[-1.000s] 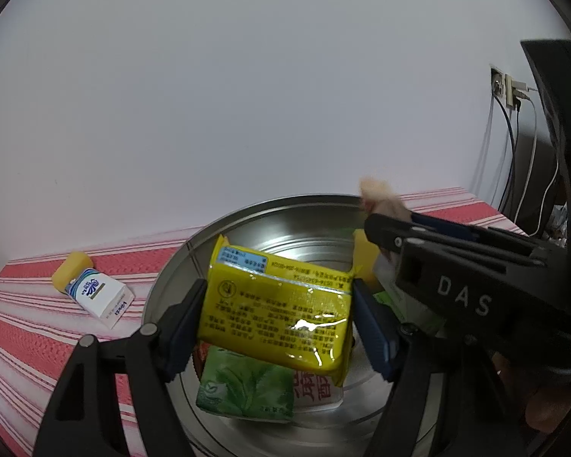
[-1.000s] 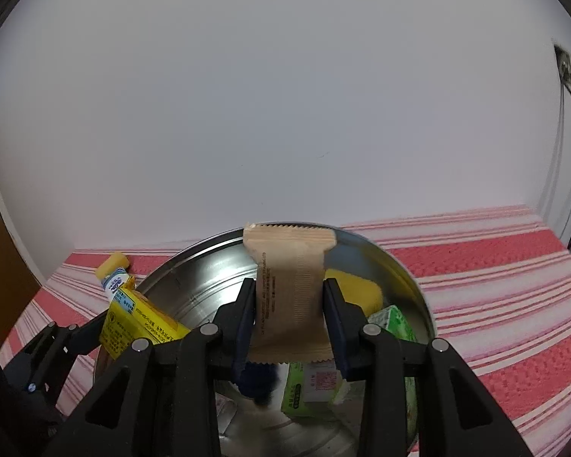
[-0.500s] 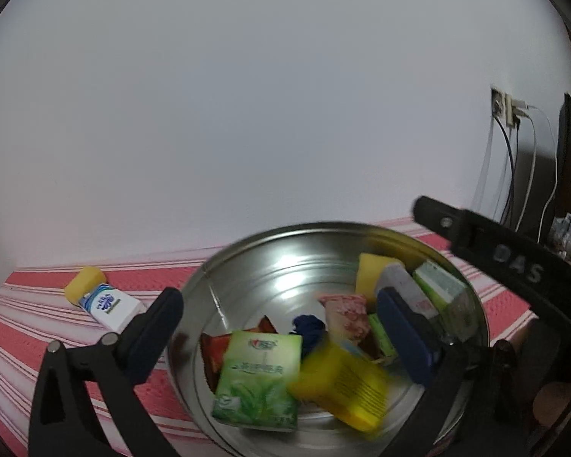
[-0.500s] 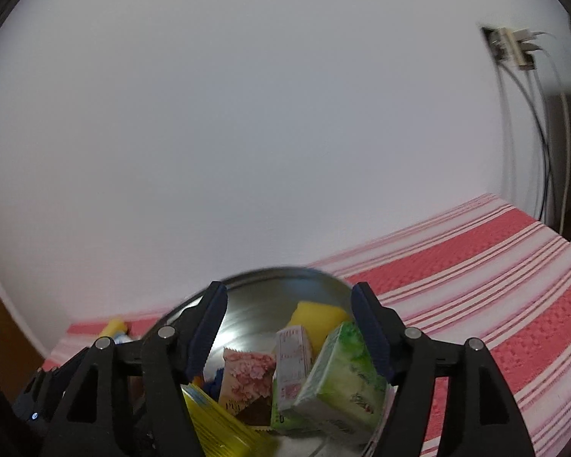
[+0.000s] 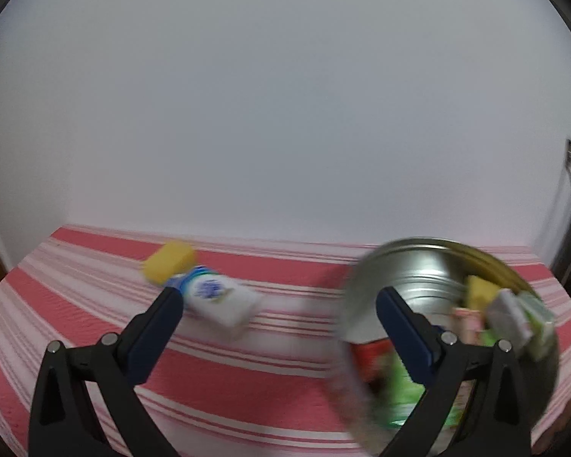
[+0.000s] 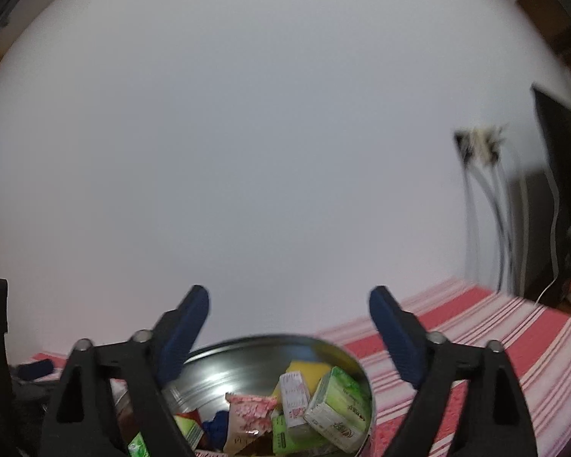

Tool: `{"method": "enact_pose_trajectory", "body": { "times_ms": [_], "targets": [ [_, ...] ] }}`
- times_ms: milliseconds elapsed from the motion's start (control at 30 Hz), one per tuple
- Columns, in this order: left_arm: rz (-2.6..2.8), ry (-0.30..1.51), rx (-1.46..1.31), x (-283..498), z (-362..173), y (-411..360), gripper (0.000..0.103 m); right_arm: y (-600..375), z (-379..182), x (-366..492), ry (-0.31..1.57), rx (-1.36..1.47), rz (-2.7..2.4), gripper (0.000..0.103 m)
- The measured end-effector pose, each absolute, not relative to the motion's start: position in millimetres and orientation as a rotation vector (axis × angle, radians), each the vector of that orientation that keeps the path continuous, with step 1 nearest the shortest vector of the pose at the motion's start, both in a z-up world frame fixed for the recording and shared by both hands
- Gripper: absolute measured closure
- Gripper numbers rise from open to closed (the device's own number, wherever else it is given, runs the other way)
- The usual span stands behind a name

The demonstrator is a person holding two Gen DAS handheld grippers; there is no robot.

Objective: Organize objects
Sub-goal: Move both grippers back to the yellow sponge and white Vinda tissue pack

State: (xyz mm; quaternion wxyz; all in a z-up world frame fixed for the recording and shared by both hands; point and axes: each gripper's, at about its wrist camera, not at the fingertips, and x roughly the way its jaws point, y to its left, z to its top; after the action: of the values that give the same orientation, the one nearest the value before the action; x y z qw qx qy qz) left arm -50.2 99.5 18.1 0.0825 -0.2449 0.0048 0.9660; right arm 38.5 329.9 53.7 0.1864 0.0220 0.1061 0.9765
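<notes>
Both grippers spread wide and empty above a striped cloth [image 5: 247,358] bearing a metal bowl [image 5: 407,266] of packets.

Left wrist view, left to right: the left gripper [image 5: 276,304] has its jaws far apart with nothing between them; just beyond its left finger [image 5: 152,327] a white bottle with a yellow cap [image 5: 209,293] lies on its side on the cloth, and whether the fingertip touches it cannot be told; the bowl stands to the right, partly behind the right finger. Right wrist view: the right gripper [image 6: 289,308] is likewise wide open and holds nothing; below it the bowl contains a pink packet [image 6: 249,411], a white carton [image 6: 295,398], a yellow sponge [image 6: 304,371] and a green carton [image 6: 338,405].
</notes>
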Motion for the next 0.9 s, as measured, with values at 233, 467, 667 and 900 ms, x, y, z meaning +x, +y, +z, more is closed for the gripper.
{"method": "enact_pose_trajectory", "body": {
  "times_ms": [233, 467, 667, 900],
  "targets": [
    [2.972, 0.02, -0.737, -64.2, 10.4, 50.2, 0.0, 280.5, 57.3, 50.0, 0.102, 0.154, 2.754, 0.013],
    [3.117, 0.048, -0.76, -90.7, 2.4, -3.4, 0.0, 230.8, 51.2, 55.5, 0.021, 0.136, 2.83, 0.013],
    [3.24, 0.031, -0.816, -114.3, -4.3, -47.1, 0.0, 176.3, 48.5, 36.6, 0.01, 0.029, 2.999, 0.013],
    [3.35, -0.039, -0.888, -127.6, -10.3, -81.0, 0.0, 107.9, 44.4, -40.8, -0.051, -0.308, 3.189, 0.013]
  ]
}}
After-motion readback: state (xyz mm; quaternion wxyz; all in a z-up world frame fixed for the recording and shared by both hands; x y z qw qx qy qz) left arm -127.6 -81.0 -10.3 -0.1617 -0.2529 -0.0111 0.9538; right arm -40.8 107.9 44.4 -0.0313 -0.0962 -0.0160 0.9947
